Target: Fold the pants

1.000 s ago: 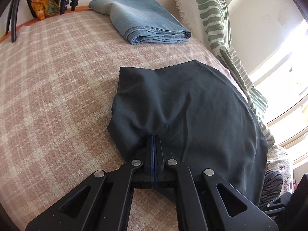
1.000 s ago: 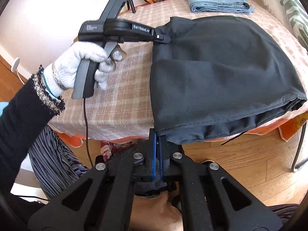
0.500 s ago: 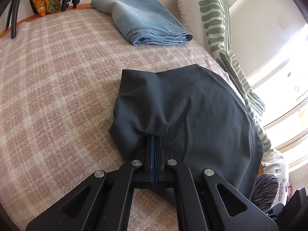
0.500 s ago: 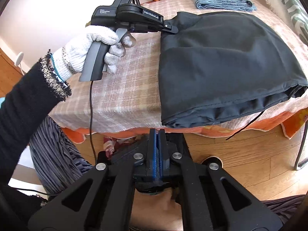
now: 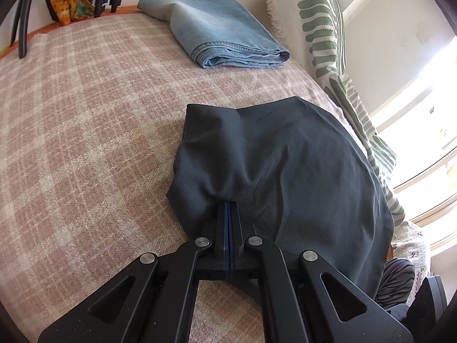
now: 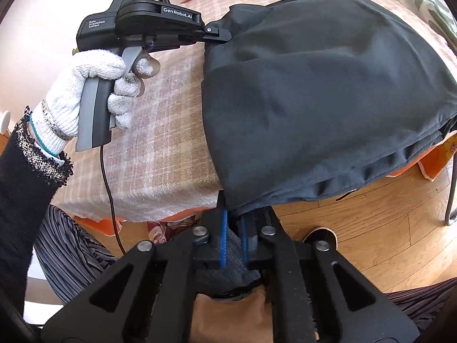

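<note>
The soft, limp black pants [image 6: 314, 91], folded at the table's [image 5: 85, 120] near edge, look best held by corners: the left gripper [image 5: 229, 204] pinches one, while the right gripper [image 6: 232, 214] stands parted at the overhanging corner.

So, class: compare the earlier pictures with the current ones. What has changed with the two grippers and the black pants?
The right gripper, shut a second ago, has opened at the near corner of the black pants, which now lie flatter on the table. The left gripper stays clamped on the far corner; the folded jeans have not moved.
</note>
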Demonstrator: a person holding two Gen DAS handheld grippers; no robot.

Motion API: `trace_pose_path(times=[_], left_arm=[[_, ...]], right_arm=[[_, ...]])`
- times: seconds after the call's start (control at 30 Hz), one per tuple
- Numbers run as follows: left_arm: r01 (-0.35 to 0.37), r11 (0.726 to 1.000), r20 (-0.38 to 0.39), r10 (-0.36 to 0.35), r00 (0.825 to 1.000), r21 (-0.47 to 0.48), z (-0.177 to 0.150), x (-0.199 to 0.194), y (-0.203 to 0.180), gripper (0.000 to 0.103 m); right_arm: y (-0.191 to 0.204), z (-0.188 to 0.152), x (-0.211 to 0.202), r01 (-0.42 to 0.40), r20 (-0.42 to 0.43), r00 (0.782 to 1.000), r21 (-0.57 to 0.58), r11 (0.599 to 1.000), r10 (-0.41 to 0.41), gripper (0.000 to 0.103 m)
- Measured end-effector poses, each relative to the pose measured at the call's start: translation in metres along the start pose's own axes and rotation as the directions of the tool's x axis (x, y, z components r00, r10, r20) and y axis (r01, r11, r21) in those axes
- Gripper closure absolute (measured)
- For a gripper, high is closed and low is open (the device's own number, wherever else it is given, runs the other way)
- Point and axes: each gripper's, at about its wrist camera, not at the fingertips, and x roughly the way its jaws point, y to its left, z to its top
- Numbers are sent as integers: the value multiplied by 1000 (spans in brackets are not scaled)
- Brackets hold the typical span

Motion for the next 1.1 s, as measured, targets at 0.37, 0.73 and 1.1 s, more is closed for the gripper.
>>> trace_pose_path(times=[0.37,0.73,1.1], left_arm=[[30,999,31,-30,999,-21,11,3,11,101],[107,966,70,-92,993,-234,-12,-52,39,59],[160,935,100,-135,986,-315,-21,-13,22,103]], right_arm=[[-8,-13,-32,12,-7,1000,-96,995,-12,101],[-9,-11,-31,-27,-25,999,-101,994,25,101],[-4,-11,-31,-35,-20,999,-113,993,33,101]])
